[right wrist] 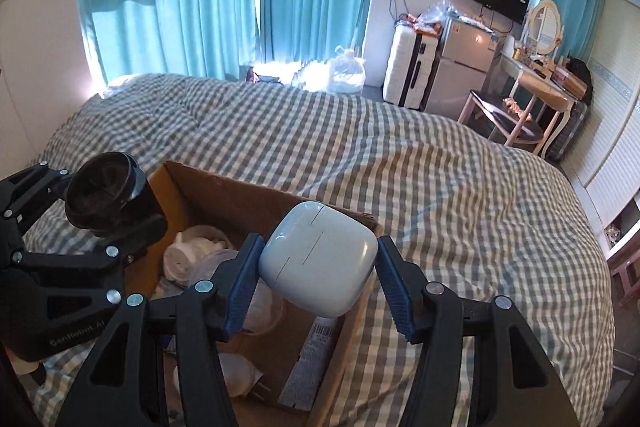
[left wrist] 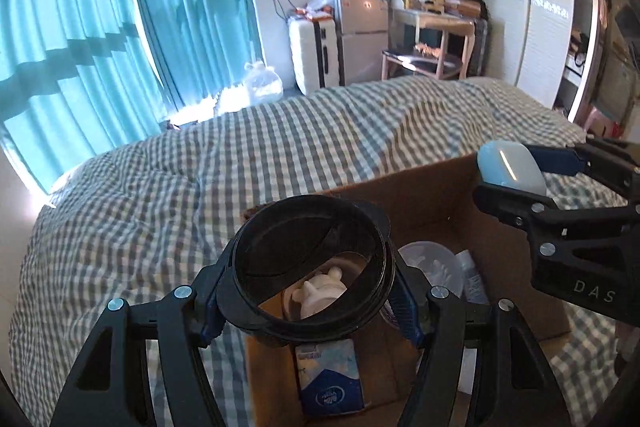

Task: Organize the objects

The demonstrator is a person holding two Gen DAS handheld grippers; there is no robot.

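My left gripper (left wrist: 308, 291) is shut on a black round jar (left wrist: 310, 263) and holds it above an open cardboard box (left wrist: 432, 187) on the bed. It also shows in the right wrist view (right wrist: 106, 195). My right gripper (right wrist: 318, 267) is shut on a pale blue earbud case (right wrist: 318, 263) over the box's right side (right wrist: 224, 195). The case also shows in the left wrist view (left wrist: 508, 167). Inside the box lie a white figure (left wrist: 320, 293), a blue and white carton (left wrist: 332, 379), clear plastic (left wrist: 432, 267) and white cloth (right wrist: 192, 255).
The box sits on a grey checked bedspread (right wrist: 440, 187). Teal curtains (left wrist: 120, 27) hang behind the bed. A white suitcase (left wrist: 312, 55), a small fridge (left wrist: 362, 35), a dressing table with mirror (left wrist: 436, 15) and a wardrobe (left wrist: 548, 7) stand at the far wall.
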